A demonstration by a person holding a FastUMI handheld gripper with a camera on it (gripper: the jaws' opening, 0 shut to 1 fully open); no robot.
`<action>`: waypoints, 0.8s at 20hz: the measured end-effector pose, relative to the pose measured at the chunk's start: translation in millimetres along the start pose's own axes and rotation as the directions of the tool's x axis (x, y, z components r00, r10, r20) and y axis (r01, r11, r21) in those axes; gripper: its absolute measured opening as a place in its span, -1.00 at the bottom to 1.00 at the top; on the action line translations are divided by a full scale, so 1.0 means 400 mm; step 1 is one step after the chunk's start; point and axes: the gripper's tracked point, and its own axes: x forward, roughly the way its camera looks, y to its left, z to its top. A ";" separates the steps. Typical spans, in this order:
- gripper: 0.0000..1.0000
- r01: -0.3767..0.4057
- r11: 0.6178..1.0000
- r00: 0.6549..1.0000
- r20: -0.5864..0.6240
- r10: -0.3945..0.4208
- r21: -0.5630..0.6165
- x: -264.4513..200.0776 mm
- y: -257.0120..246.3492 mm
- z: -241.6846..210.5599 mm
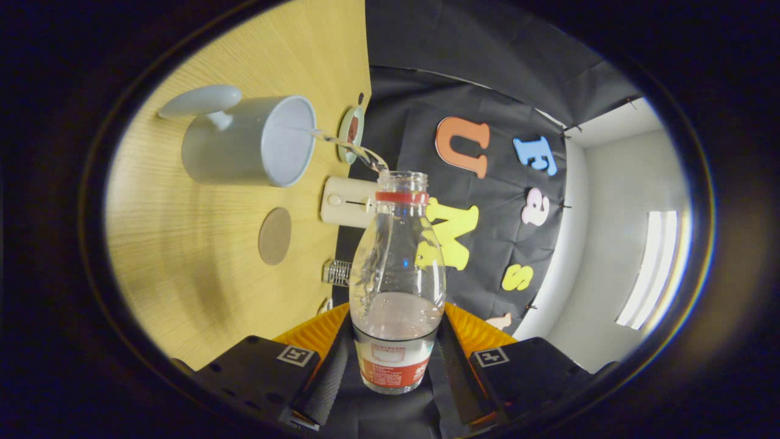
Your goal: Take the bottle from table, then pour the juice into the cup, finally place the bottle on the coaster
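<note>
Both fingers of the hand-held gripper (396,360) press on the lower body of the clear bottle (397,286), which is tipped over the worktop (201,286). A thin stream of liquid (350,148) runs from its open mouth into the white cup (250,141). The round coaster (275,236) lies bare beside the cup; roughly a third of the liquid seems left.

a pale wooden table (201,256) with fine grain is taking up one side of the scene, catching warm light. black cloth (487,73) is hanging as the booth's wall behind it, creased and pinned at its edges. past the cloth a plain white wall (615,201) is showing, and a long bright light panel (655,268) is glowing on it.
</note>
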 end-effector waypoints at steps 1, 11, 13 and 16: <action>0.60 0.000 1.000 1.000 -0.003 0.000 -0.005 -0.002 -0.002 -0.001; 0.60 0.030 0.999 0.999 -0.016 -0.031 -0.039 -0.015 -0.022 -0.011; 0.60 0.033 0.998 0.999 -0.020 -0.034 -0.050 -0.015 -0.026 -0.012; 0.60 0.044 0.997 0.999 0.000 -0.044 -0.065 -0.029 -0.034 0.003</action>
